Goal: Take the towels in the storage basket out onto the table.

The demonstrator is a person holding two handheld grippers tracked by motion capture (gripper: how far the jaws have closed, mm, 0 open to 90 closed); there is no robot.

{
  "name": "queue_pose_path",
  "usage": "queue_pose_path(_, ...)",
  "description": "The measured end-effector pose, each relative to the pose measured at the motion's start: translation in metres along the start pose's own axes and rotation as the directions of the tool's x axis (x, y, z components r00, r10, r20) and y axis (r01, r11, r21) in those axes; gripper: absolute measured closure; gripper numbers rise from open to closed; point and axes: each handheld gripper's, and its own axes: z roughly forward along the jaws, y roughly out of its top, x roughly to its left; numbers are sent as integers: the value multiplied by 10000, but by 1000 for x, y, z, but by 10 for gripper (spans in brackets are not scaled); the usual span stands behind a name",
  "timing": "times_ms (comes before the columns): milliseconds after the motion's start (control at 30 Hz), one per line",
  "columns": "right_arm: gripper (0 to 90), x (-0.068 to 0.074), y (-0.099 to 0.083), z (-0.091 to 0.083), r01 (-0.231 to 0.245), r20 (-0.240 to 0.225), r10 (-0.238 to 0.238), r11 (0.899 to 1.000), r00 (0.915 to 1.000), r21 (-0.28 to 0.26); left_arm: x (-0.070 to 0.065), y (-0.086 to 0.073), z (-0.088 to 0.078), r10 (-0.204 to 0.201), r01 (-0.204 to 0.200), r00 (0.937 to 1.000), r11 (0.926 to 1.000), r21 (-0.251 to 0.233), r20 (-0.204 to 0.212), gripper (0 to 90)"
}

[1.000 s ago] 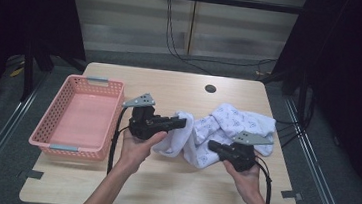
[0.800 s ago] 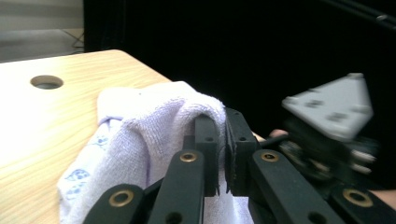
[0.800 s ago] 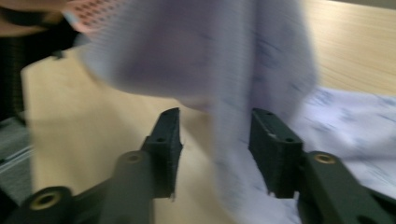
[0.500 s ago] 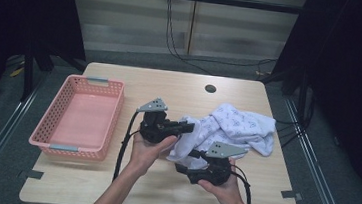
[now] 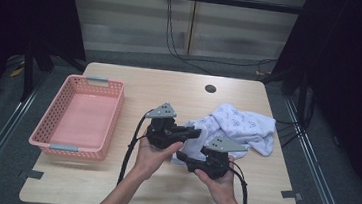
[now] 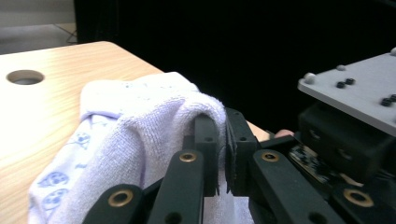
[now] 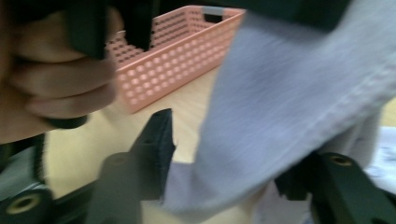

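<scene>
High view: left claw stays clamped on towel; right claw, jaws closing around its fold, has shifted left.

We see a pink basket with holed walls on the wooden surface, well apart from the fingers and off to their left in the high view. It has a grey handle at each short end. A round hole in the surface lies beyond the fingers. Farther back, cables trail across the grey floor, under a dark rail.
</scene>
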Motion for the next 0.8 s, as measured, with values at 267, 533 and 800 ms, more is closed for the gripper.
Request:
queue_pose_path(267,773,-6,-23,0,434,219,-462,9925,9987,1141,13,9,-19,-355,332,9986,9978,-567,-389,860)
queue_pose_path(533,885,-22,-13,-27,576,573,-624,9949,9964,824,26,-8,-22,-575,566,9966,9983,-168,-582,656)
queue_pose_path(800,885,-43,-26,-67,399,1006,-511,9931,9936,1100,47,-25,-32,-1057,1053,9901,9944,-91,-923,451)
